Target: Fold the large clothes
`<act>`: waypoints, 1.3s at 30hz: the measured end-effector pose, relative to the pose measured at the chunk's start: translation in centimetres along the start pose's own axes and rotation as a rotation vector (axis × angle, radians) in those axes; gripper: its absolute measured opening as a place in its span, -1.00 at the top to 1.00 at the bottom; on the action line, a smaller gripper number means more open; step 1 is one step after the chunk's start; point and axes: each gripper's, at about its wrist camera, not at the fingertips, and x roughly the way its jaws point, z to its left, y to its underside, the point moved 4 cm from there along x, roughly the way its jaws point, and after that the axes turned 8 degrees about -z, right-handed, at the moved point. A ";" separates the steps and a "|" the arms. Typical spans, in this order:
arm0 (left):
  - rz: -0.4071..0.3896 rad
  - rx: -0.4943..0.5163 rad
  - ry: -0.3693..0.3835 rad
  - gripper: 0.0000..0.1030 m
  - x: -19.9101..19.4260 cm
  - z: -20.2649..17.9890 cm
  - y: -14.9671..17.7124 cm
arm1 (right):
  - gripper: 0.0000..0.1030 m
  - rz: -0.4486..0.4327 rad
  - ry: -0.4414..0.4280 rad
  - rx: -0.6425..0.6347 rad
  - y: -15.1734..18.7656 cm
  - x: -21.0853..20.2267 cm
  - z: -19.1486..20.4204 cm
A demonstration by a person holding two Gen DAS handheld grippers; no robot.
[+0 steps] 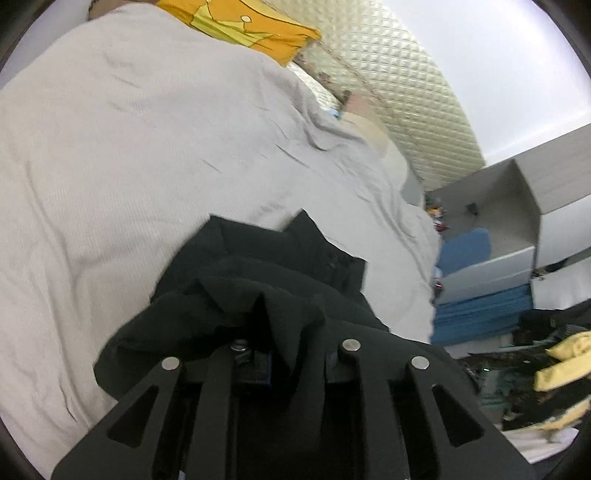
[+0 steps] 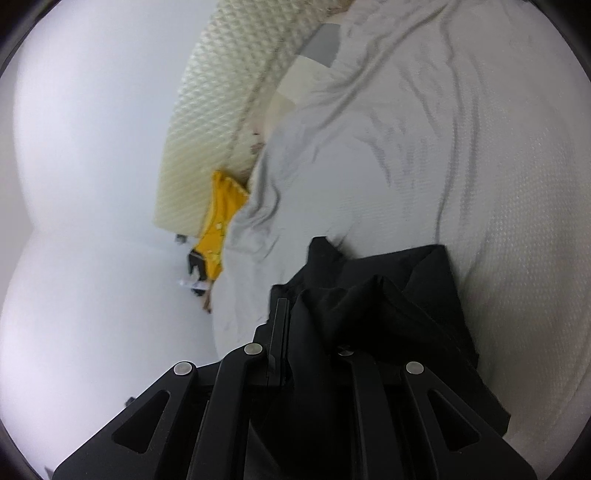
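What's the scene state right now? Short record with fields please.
surface: bed with a wrinkled pale grey sheet
garment: black garment, bunched, lying on the sheet at the near edge
left hand-held gripper: black cloth draped over and between its fingers; grip unclear
right hand-held gripper: shut on the black garment
pillow: yellow-orange pillow at the bed's far end
headboard: cream quilted headboard behind the pillow
fold state: not folded flat yet

Pretty bright, even daylight on my feeds, soft shadows only; heavy fisheye warping with dark corners, plus slight motion blur.
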 end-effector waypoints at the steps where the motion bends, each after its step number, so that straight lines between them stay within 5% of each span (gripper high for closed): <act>1: -0.003 0.000 -0.017 0.63 0.6 0.1 -0.4 | 0.84 0.002 0.020 -0.008 -0.2 0.6 -0.1; 11: -0.021 0.068 -0.184 0.58 6.6 0.0 -1.8 | 0.85 0.046 0.166 -0.058 -0.7 6.1 -3.1; 21: 0.008 0.059 -0.226 0.57 11.2 1.1 -2.6 | 0.85 0.101 0.137 -0.005 -0.8 9.5 -5.5; 25: 0.045 0.035 -0.206 0.56 11.1 1.5 -2.8 | 0.78 0.148 0.042 0.038 -1.3 8.6 -5.9; 30: 0.064 -0.050 -0.177 0.56 9.8 2.6 -2.9 | 0.03 0.151 -0.040 0.066 -2.2 6.5 -6.1; 33: 0.066 -0.082 -0.150 0.51 8.8 2.7 -3.0 | 0.00 0.152 -0.022 0.021 -2.5 5.0 -5.6; 36: 0.051 -0.103 -0.103 0.16 6.7 2.8 -3.6 | -0.24 0.124 0.051 -0.055 -3.4 2.7 -5.2; 38: 0.012 -0.122 -0.074 -0.26 5.1 2.9 -4.2 | -0.28 0.098 0.096 -0.101 -4.0 1.3 -4.9; 39: -0.029 -0.104 -0.088 -0.31 3.4 3.0 -4.7 | -0.28 0.081 0.117 -0.122 -4.2 0.5 -4.7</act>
